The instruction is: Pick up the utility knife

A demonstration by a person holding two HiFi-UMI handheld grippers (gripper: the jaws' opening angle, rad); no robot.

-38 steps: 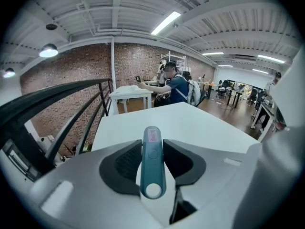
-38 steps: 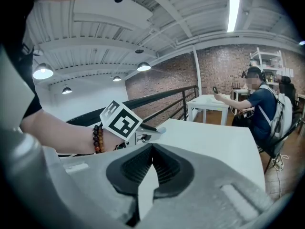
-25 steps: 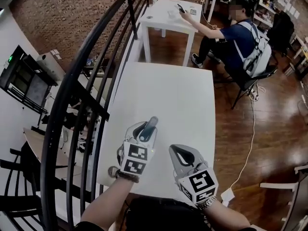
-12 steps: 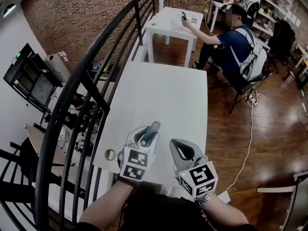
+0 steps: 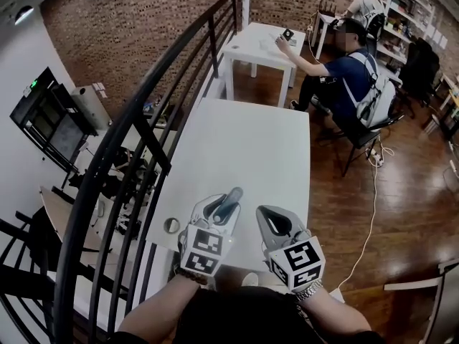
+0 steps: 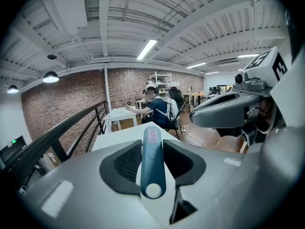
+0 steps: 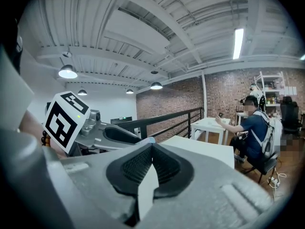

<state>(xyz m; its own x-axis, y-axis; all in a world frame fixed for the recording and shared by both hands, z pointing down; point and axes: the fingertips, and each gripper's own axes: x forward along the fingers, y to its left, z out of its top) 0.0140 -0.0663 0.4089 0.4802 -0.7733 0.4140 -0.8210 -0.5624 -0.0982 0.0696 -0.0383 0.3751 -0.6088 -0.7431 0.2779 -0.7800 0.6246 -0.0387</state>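
The utility knife (image 5: pixel 229 200) is a slim teal-blue bar with a pale round end. My left gripper (image 5: pixel 218 211) is shut on it, and its far end sticks out past the fingertips. In the left gripper view the knife (image 6: pixel 153 162) lies lengthwise between the dark pads (image 6: pixel 127 161), held above the white table (image 5: pixel 244 145). My right gripper (image 5: pixel 277 225) hovers just to the right of it, shut with nothing between its fingers (image 7: pixel 164 168). Both grippers hang over the table's near edge.
A black metal railing (image 5: pixel 136 149) runs along the table's left side, with a drop to a lower floor beyond. A small round fitting (image 5: pixel 171 225) sits near the table's front left corner. A person (image 5: pixel 344 67) sits at a second white table (image 5: pixel 262 45) farther back. A cable (image 5: pixel 369 221) trails over the wooden floor.
Both grippers have drawn back toward the table's near edge and risen a little, the left one still holding the knife. The view has shifted with them.
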